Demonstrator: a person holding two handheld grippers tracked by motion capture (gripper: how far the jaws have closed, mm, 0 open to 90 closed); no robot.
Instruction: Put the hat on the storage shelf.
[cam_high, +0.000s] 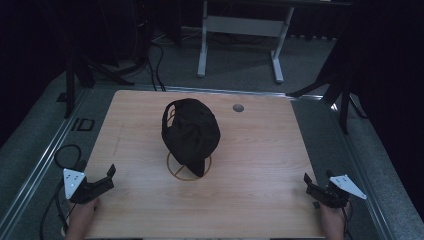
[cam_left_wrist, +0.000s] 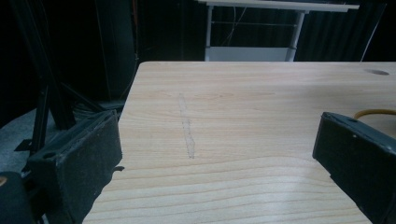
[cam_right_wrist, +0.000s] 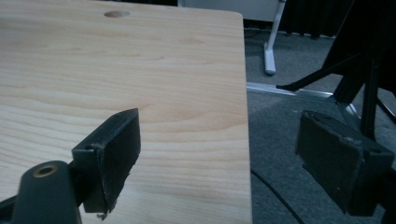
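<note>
Both grippers, left (cam_high: 111, 176) and right (cam_high: 306, 183), sit wide open at the table's (cam_high: 260, 165) near corners, holding nothing. Black cap (cam_high: 190, 131) sits mid-table on a wire ring (cam_high: 176, 171), well apart from both. Can't read any logo or writing on it.

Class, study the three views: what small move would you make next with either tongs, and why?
Probably bring the left tongs forward toward the black cap on its wire stand: both tongs rest open at the table's near corners, holding nothing, and the cap is untouched.

A dark test lab, black curtains all around (cam_high: 30, 50), grey carpet floor (cam_high: 240, 65), light wooden table (cam_high: 260, 165), black stand legs (cam_high: 75, 75), loose black cables (cam_high: 157, 65)
</note>
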